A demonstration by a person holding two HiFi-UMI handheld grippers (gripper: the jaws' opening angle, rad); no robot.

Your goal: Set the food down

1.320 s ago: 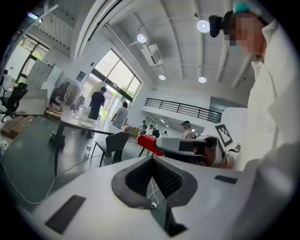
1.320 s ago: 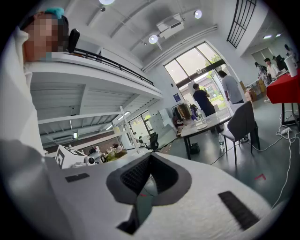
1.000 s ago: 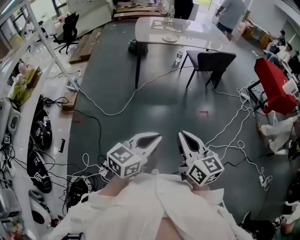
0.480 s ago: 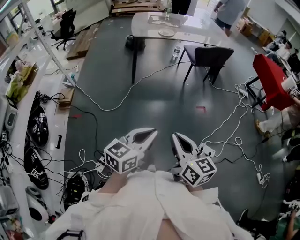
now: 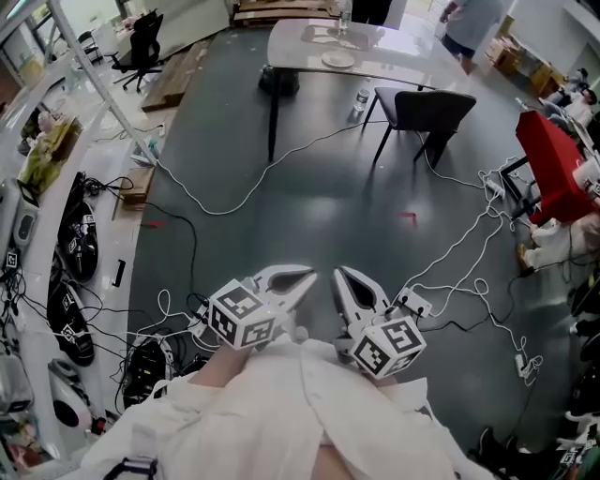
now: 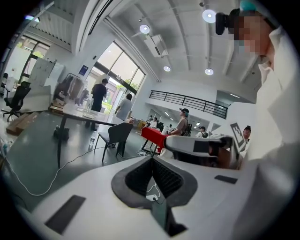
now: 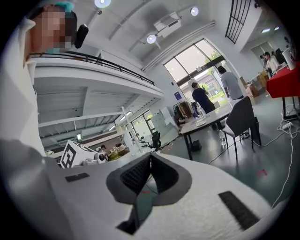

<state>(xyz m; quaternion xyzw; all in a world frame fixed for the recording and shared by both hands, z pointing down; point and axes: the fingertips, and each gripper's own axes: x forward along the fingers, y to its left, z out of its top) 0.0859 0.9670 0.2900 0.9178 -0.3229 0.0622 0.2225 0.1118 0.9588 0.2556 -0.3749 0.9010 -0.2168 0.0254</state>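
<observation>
Food: not made out in any view; it lies in neither gripper.
Plate (image 5: 337, 59): seen on the far desk (image 5: 300, 42); contents too small to tell.
Left gripper (image 5: 312, 273): held low, just ahead of the white shirt (image 5: 281, 412), pointed forward over the dark floor (image 5: 309, 206).
Left jaws: pressed together, tips touching, nothing gripped between them.
Right gripper (image 5: 338, 273): held just beside the left one, tips near each other but apart.
Right jaws: closed tip to tip, nothing held.
Chair (image 5: 427, 111): black, set at the desk's near right side.
Bottle (image 5: 362, 97): stood on the floor between desk leg and chair.
Cables (image 5: 234, 202): white, trailed across the floor, more bunched at right.
Red cloth (image 5: 553, 159): draped over something at the right edge.
Person (image 5: 466, 23): partly seen beyond the desk, top right.
</observation>
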